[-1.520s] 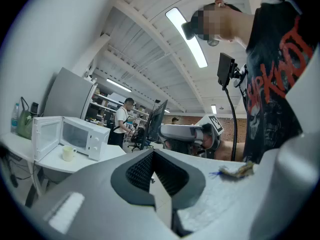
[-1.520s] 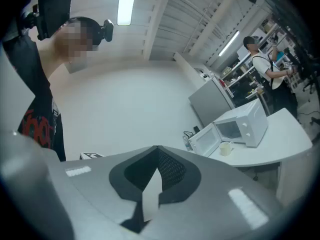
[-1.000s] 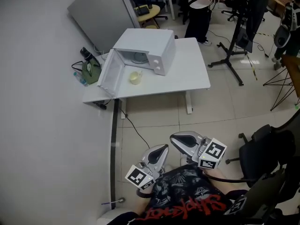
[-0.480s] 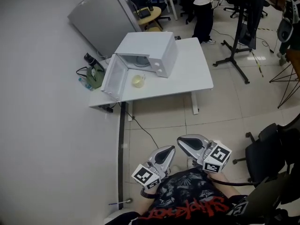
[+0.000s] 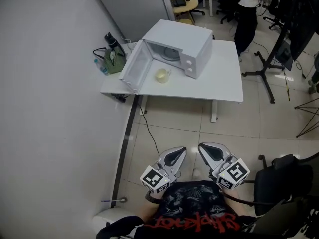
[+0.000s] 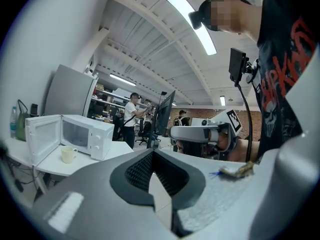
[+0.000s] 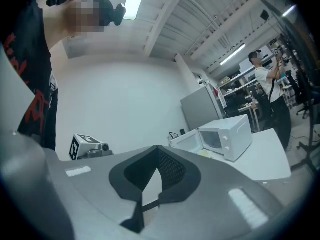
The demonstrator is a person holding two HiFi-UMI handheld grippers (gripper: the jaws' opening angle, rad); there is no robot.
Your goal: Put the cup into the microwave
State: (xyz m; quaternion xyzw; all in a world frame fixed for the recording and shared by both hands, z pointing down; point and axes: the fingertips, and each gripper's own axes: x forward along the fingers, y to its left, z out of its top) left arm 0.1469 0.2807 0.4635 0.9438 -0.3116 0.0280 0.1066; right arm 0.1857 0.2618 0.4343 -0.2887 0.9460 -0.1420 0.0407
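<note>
A pale yellow cup (image 5: 162, 75) stands on the white table (image 5: 219, 86), just in front of the white microwave (image 5: 185, 46). The microwave's door (image 5: 135, 66) hangs wide open to the left. My left gripper (image 5: 178, 153) and right gripper (image 5: 204, 149) are side by side close to my body, over the tiled floor and far from the table. Both are shut with nothing in them. The left gripper view shows the cup (image 6: 68, 154) small beside the microwave (image 6: 82, 136), beyond the left gripper (image 6: 152, 155). In the right gripper view the microwave (image 7: 227, 135) sits beyond the right gripper (image 7: 157, 150).
A grey cabinet (image 5: 132, 4) stands behind the table by the white wall. A green bag and a bottle (image 5: 110, 59) lie at the table's left end. A cable runs down the table leg. A black office chair (image 5: 286, 183) is at my right, and a person (image 5: 245, 9) and stands are beyond the table.
The head view has swung, so the table and microwave now sit further right and higher in the picture. Both grippers have sunk slightly near my body and stay shut.
</note>
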